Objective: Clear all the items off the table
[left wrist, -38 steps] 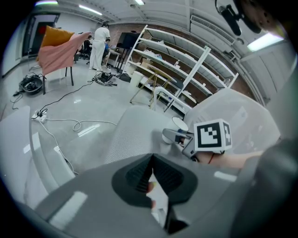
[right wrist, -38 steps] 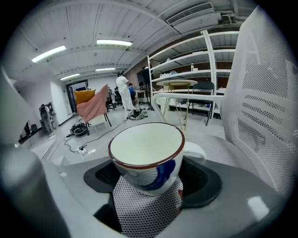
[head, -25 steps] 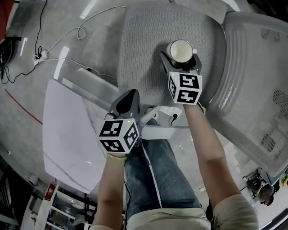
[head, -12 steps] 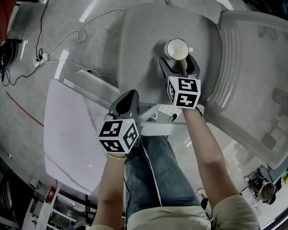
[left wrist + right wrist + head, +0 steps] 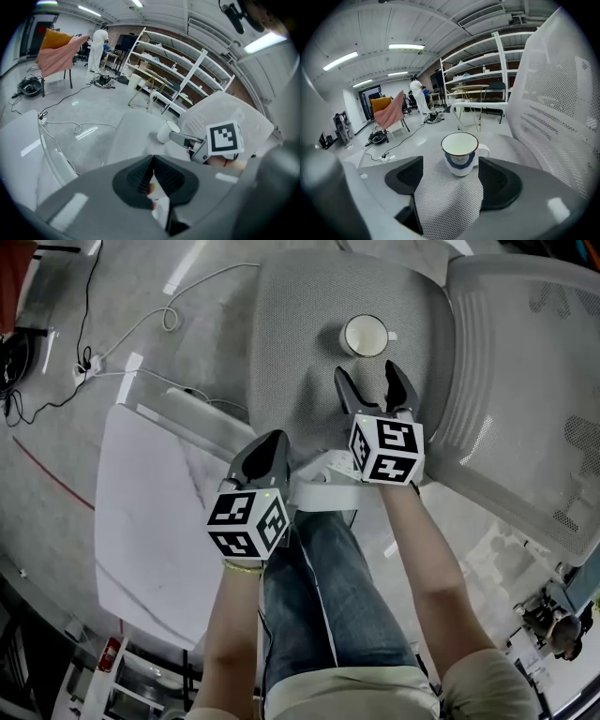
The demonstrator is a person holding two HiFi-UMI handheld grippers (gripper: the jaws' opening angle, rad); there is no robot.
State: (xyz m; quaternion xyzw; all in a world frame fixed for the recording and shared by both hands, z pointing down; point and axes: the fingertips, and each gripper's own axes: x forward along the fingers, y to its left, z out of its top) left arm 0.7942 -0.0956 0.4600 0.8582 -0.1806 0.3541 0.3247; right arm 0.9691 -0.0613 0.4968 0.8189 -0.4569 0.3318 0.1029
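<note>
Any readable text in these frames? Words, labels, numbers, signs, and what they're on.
No words or numbers can be read anywhere.
Left cube: black-and-white square markers, no letters.
Right cube: the same kind of markers, no letters.
Mug: blue pattern, no text showing.
Shelves: whatever is on them is too small to read.

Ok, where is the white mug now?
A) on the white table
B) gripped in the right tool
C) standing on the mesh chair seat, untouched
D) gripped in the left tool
C: the mug stands upright on the chair seat, ahead of the right tool, whose jaws, just closing a little, are apart with nothing between them.
</note>
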